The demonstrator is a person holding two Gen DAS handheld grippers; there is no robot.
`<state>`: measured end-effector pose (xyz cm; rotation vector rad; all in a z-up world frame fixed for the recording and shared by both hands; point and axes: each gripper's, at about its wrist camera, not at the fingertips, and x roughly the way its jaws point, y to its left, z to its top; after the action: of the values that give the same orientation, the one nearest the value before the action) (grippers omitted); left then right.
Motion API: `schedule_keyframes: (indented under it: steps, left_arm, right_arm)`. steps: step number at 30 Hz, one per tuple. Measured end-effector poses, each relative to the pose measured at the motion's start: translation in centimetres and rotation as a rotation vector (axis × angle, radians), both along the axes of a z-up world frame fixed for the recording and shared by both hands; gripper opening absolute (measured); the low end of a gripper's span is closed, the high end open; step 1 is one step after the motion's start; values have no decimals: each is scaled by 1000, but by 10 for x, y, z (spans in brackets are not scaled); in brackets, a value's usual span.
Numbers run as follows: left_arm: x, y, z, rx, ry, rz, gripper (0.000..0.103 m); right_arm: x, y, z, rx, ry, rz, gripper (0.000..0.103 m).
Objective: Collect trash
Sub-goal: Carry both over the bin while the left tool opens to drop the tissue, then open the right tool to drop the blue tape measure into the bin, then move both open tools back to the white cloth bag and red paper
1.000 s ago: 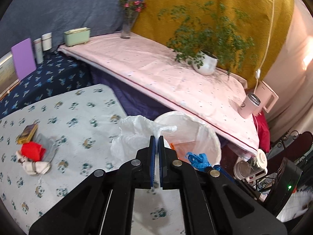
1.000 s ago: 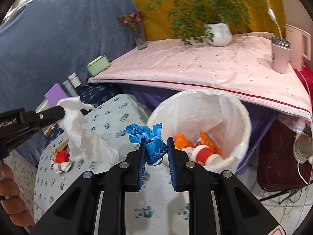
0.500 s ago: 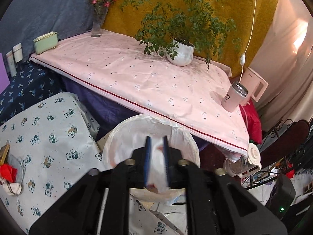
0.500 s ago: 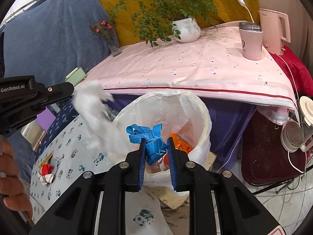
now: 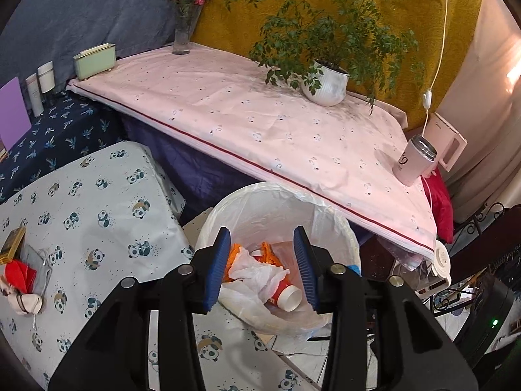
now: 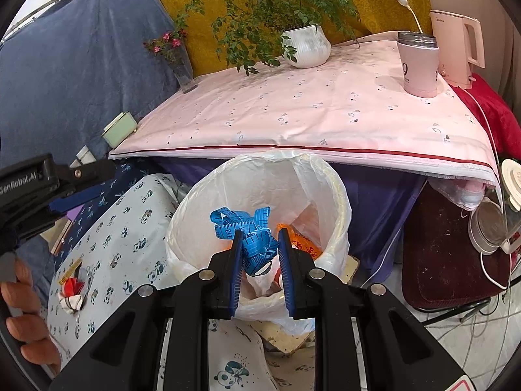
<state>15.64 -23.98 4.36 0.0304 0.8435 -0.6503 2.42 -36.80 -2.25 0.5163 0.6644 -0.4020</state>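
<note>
I'm looking down along the left fingers from close above the lined bin (image 5: 276,208), panda-cloth table (image 5: 97,202) at left. The right wrist view is facing the same bin (image 6: 260,176), perhaps slightly farther back. Both are sharing the pink-covered table (image 5: 260,114) behind.

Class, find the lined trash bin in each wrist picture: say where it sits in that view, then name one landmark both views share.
Left wrist: the trash bin sits low at centre, behind the open left claw.
Right wrist: the bin sits at centre, behind the right claw, shut on the blue tape measure.
Shared landmark: the white plant pot on the pink-covered table.
</note>
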Motion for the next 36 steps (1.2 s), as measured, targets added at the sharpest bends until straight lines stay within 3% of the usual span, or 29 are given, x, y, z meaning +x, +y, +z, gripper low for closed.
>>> schedule_keyframes:
  steps: [9,13,18,28,36]
  left_arm:
    - [9,20,-12,13,14,40,40]
    - [13,32,-15,17,7,73,53]
    - [15,49,-16,22,0,109,58]
    - [13,94,-15,-3,8,194,69]
    - [13,154,-18,-22,33,291,71]
  right_arm:
    - [30,4,4,-23,7,30,21]
    - [43,8,3,-36,14,42,25]
    - [47,18,7,-34,6,58,29]
    - [48,58,28,-62,-15,114,38]
    - [54,109,43,-85,-27,199,44]
